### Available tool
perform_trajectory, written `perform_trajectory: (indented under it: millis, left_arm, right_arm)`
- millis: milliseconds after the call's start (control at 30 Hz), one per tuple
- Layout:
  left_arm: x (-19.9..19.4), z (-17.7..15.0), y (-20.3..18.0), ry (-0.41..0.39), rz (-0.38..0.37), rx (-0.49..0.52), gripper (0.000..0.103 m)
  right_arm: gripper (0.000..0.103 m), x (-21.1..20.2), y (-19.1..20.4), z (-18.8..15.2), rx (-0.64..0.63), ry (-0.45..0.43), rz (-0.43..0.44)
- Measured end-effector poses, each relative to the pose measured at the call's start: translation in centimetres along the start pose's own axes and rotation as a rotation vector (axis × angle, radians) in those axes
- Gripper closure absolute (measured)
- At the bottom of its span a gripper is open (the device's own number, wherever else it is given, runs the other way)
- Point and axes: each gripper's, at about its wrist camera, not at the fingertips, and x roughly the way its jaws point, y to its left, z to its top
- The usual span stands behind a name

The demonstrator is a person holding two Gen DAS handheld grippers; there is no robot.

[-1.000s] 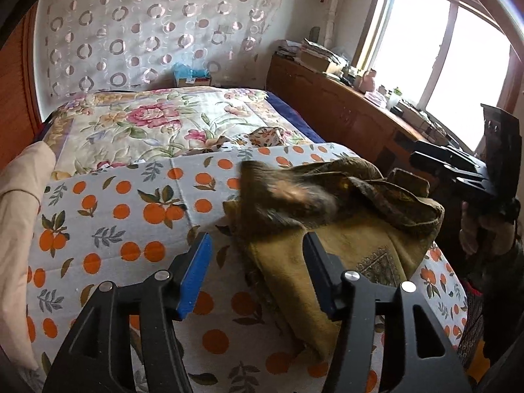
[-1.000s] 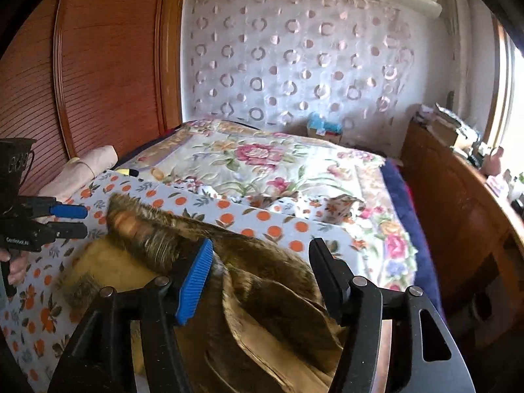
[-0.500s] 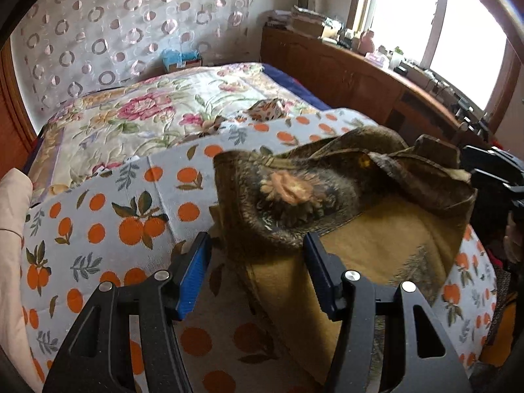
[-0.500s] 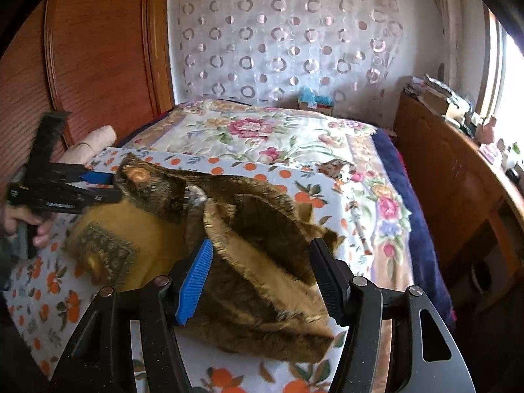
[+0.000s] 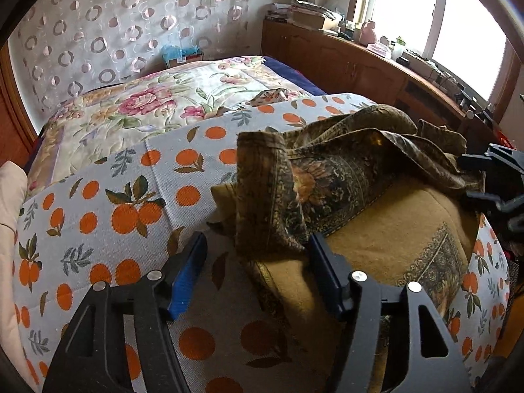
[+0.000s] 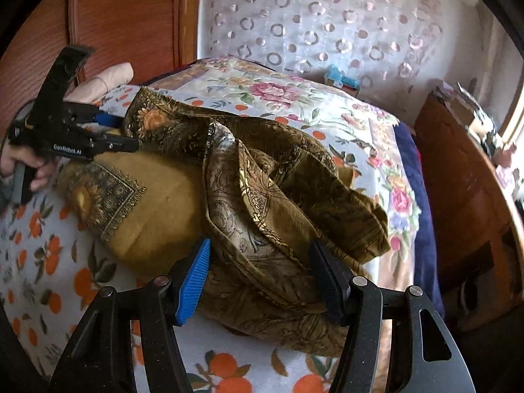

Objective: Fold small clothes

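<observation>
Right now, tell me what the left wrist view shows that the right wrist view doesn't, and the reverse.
Only the left wrist view shows the bright window above the cluttered wooden counter. Only the right wrist view shows the wooden panel and the person's hand holding the left gripper. Both share the brown patterned garment on the orange-print sheet, with each view's own jaws open.

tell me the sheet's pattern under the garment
Oranges with leaves on white sheet, clearest in the left wrist view.
</observation>
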Motion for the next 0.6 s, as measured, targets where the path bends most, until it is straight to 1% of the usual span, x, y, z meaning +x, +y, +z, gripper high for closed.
perform_trajectory:
  millis: [33, 67, 100, 267, 300, 367, 400, 500, 533, 567, 600]
  left_arm:
    - [0.0, 0.0, 0.0, 0.000, -0.002, -0.002, 0.038]
    - [0.0, -0.1, 0.0, -0.001, -0.003, -0.003, 0.038]
    - [0.0, -0.1, 0.0, -0.001, -0.004, -0.004, 0.038]
    - [-0.1, 0.0, 0.0, -0.001, -0.003, -0.004, 0.038]
    - [-0.1, 0.0, 0.0, -0.001, -0.004, -0.005, 0.038]
    - [-0.1, -0.1, 0.0, -0.004, 0.005, -0.006, 0.038]
    - [-0.2, 0.0, 0.0, -0.007, 0.018, -0.009, 0.038]
    - [-0.4, 0.1, 0.4, -0.020, 0.019, -0.013, 0.038]
    - [-0.4, 0.2, 0.6, -0.025, 0.017, -0.019, 0.038]
    - [-0.6, 0.4, 0.8, -0.031, 0.015, -0.027, 0.038]
    - [-0.8, 0.6, 1.1, -0.038, 0.012, -0.036, 0.038]
  right_arm:
    - [0.064, 0.0, -0.5, 0.2, 0.009, -0.002, 0.003]
    - [0.088, 0.1, -1.0, 0.3, 0.017, -0.001, 0.005]
    - [0.096, 0.2, -1.7, 0.3, 0.024, -0.004, 0.005]
    - [0.097, 0.3, -5.6, 1.9, 0.107, -0.072, -0.029]
    - [0.097, 0.2, -6.3, 2.2, 0.123, -0.086, -0.050]
    - [0.096, 0.6, -7.3, 2.9, 0.142, -0.093, -0.128]
    - [0.096, 0.8, -7.6, 3.1, 0.144, -0.087, -0.149]
    - [0.096, 0.4, -6.9, 3.0, 0.134, -0.093, -0.173]
    - [0.094, 0.1, -6.8, 2.9, 0.134, -0.096, -0.178]
    - [0.083, -0.3, -6.7, 2.7, 0.144, -0.100, -0.183]
    - [0.065, -0.5, -6.4, 2.3, 0.150, -0.102, -0.188]
